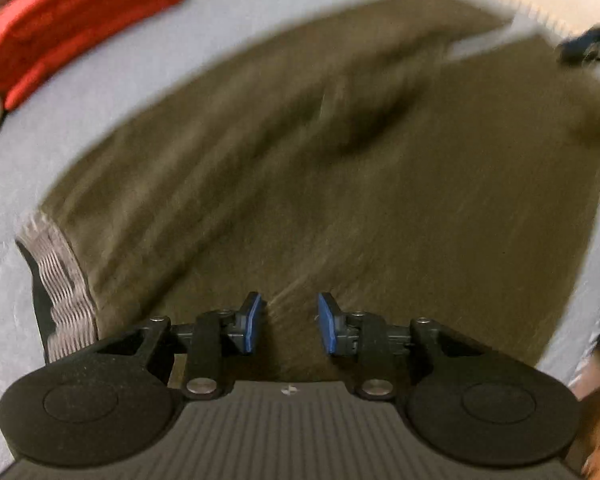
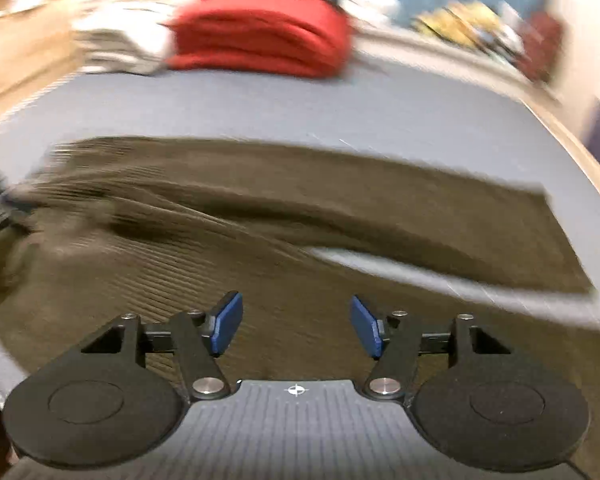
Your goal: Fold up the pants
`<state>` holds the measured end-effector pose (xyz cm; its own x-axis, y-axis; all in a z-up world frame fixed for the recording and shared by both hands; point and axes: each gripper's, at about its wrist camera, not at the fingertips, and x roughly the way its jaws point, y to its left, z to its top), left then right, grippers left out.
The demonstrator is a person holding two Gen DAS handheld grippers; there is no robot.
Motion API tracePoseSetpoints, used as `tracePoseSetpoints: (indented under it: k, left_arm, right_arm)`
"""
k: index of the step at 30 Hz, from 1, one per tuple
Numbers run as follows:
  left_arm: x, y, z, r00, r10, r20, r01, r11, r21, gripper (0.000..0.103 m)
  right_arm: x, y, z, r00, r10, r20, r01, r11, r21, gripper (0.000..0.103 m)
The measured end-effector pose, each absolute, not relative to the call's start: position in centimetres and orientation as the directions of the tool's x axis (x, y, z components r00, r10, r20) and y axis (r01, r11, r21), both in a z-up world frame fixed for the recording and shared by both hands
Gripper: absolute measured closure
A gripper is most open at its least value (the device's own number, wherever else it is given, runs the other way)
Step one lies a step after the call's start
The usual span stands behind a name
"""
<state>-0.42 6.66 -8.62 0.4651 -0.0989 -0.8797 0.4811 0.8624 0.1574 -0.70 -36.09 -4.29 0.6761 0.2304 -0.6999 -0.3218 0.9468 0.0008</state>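
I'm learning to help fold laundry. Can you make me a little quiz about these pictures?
1. True or false: the left hand-held gripper is clamped on the pants.
2. What colour is the folded pile behind the pants?
3. The pants lie on: A) a wooden floor B) a blue-grey sheet C) a chair.

Key: 1 false, nothing sits between its pads; 2 red; 3 B.

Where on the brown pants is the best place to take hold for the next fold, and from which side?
Probably the leg ends of the brown pants, pinched from above at the hem. The two legs lie flat, with a strip of grey sheet showing between them, so their edges are free. Both grippers are open and empty.
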Motion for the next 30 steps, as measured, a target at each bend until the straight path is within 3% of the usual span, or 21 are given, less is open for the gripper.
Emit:
tracePoseSetpoints:
  k: [5, 6, 9, 13, 15, 25, 30]
  left_arm:
    - [-0.6, 7.9, -7.5, 0.479, -0.126, -0.869, 0.435, 0.894, 0.110, 0.063]
    - [-0.8, 8.1, -7.0, 0.487, -0.149, -0.861, 0.432, 0.897, 0.089, 0.062]
    - [-0.8, 8.6, -6.6, 0.481, -0.192, -0.856, 0.440, 0.897, 0.046, 0.059]
    - [-0.9, 7.5, -8.7, 0.453, -0.105, -0.885, 0.450, 0.884, 0.126, 0.045]
    - [-0.6, 7.3, -8.8, 0.454, -0.116, -0.883, 0.440, 0.891, 0.109, 0.045]
    - [-0.6, 7.2, -6.5, 0.546, -0.152, -0.824, 0.390, 0.916, 0.090, 0.044]
    - [0.0, 7.5, -4.7, 0.675, -0.111, -0.729, 0.297, 0.946, 0.131, 0.044]
  right_arm:
    - [0.6, -39.3, -10.8, 0.484, 0.050, -0.874, -0.139, 0.990, -0.020, 0.036]
    - [0.6, -39.4, -11.4, 0.481, 0.038, -0.876, -0.124, 0.992, -0.025, 0.031]
    - [0.4, -38.8, -11.0, 0.520, 0.035, -0.853, -0.100, 0.995, -0.020, 0.030]
    - [0.7, -38.5, -11.5, 0.514, 0.010, -0.857, -0.104, 0.993, -0.051, 0.030]
    - [0.6, -38.2, -11.4, 0.519, 0.002, -0.855, -0.098, 0.993, -0.058, 0.030]
    - [0.6, -38.0, -6.2, 0.725, -0.001, -0.688, -0.005, 1.000, -0.006, 0.030]
    - [0.4, -38.0, -4.7, 0.777, 0.017, -0.629, 0.006, 0.999, 0.035, 0.030]
